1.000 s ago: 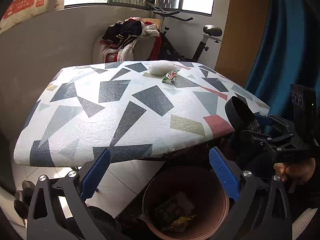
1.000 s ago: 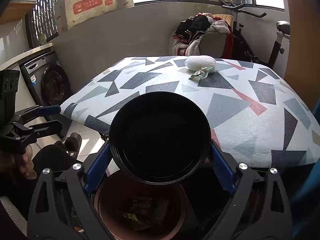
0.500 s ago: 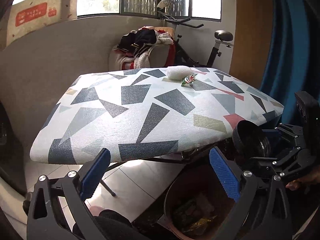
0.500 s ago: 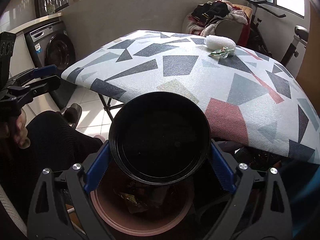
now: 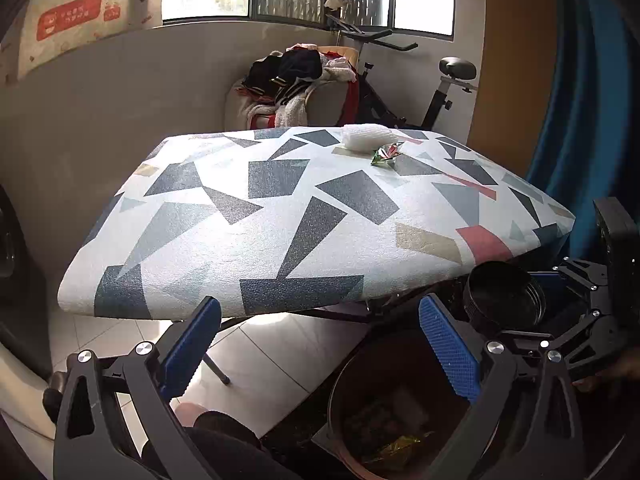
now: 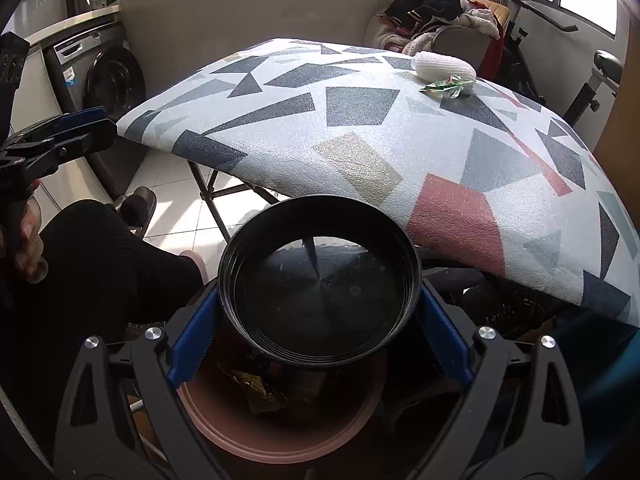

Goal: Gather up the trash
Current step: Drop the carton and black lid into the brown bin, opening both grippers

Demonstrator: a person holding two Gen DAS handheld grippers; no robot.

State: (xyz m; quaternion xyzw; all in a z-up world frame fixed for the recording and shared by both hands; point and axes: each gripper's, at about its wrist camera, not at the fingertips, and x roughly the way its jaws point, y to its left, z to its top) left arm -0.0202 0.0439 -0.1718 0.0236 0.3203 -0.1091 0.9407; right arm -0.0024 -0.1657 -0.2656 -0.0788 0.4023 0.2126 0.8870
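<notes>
exercise bike behind clothes-piled chair; washing machine left.

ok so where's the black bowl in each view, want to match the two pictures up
Left wrist view: the black bowl is at the right edge, below the table corner, held in the right tool above the brown bin.
Right wrist view: the bowl fills the lower centre, clamped between the blue pads over the bin.
Shared landmark: the green wrapper beside the white foam net at the far end of the table.
</notes>
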